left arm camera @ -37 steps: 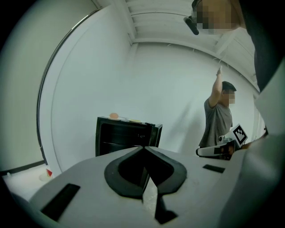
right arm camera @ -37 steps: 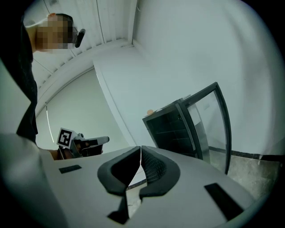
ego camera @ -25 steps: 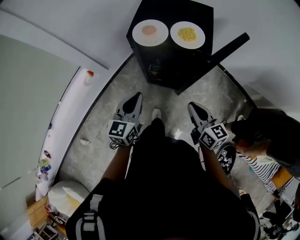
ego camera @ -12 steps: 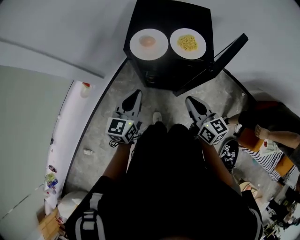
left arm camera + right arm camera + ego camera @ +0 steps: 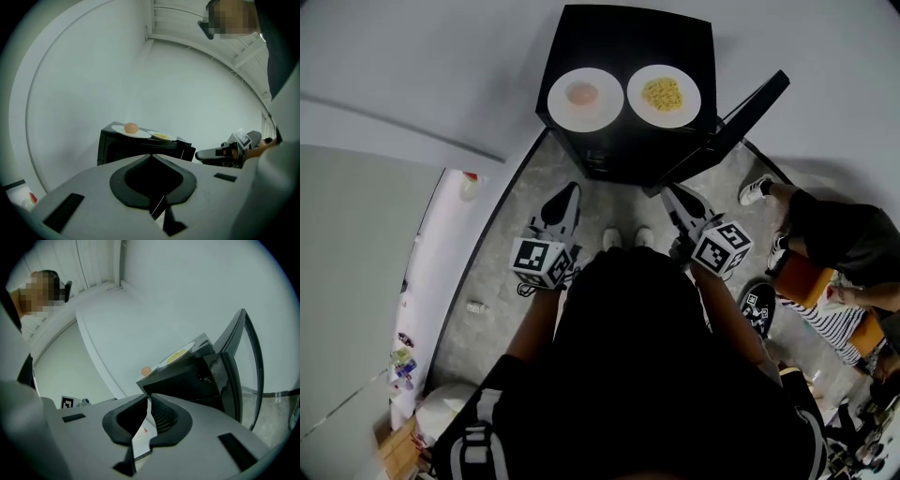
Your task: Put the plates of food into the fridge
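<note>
Head view, looking steeply down:
- Small black cube-shaped fridge stands on the grey speckled floor against a white wall.
- Its dark door is swung open to the right.
- Both plates sit side by side on the fridge top, not inside. The white round plate with an orange-pink lump of food is at left. The white round plate with yellow crumbled food is at right.
- Left gripper and right gripper are held level in front of the fridge, well short of the plates.
- A seated person in a striped sleeve is at far right.

Left gripper view:
- Jaws are pressed together with nothing between them.
- It shows what the head view cannot: the pink lump is a rounded ball standing above its plate rim, while the yellow food lies flat.
- The right gripper shows at the right edge.

Right gripper view:
- Jaws are closed tip to tip and empty.
- Only this view looks past the open door into the fridge. The interior is dark and its contents cannot be made out.
</note>
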Tool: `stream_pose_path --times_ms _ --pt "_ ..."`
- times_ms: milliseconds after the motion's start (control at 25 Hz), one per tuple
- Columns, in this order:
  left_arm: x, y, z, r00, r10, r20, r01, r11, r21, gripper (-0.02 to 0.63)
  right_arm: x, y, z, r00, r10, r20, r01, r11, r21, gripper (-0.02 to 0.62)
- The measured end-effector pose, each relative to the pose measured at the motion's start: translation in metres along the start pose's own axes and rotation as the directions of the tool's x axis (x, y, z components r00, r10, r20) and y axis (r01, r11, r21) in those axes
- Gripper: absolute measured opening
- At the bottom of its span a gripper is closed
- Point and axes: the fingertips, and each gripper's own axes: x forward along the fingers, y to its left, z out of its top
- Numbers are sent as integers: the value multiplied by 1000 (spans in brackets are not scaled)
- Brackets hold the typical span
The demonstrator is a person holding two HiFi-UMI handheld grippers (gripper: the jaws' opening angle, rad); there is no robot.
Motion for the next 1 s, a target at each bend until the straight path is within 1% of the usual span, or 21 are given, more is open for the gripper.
stream_pose_path --times_ms 160,280,400,520,680,800,960,1000 --pt "9 -3 2 1000 3 -4 -3 1000 7 25 11 -8 18 999 25 36 -28 996 90 28" --pt "12 -6 -2 1000 -5 -24 5 1000 11 25 19 -11 29 997 41 72 -52 986 155 28" --pt "13 -5 -2 1000 1 -25 -1 1000 11 25 27 -15 38 995 41 95 -60 979 195 28" --pt "17 -2 0 1000 7 -24 -6 999 39 25 37 -19 44 993 36 108 -59 973 225 28" --pt "22 0 1 1000 2 -24 -1 1000 31 25 45 -25 50 991 12 134 -51 954 295 29" --pt "23 2 0 1000 -2 -28 3 1000 30 25 46 -30 60 982 -23 187 -47 932 361 29" --pt "25 7 -1 999 -6 -31 7 1000 23 25 51 -33 67 977 -43 208 -42 923 384 38" --pt "26 8 -2 999 -9 -33 9 1000 21 25 53 -35 67 976 -45 212 -44 917 395 52"
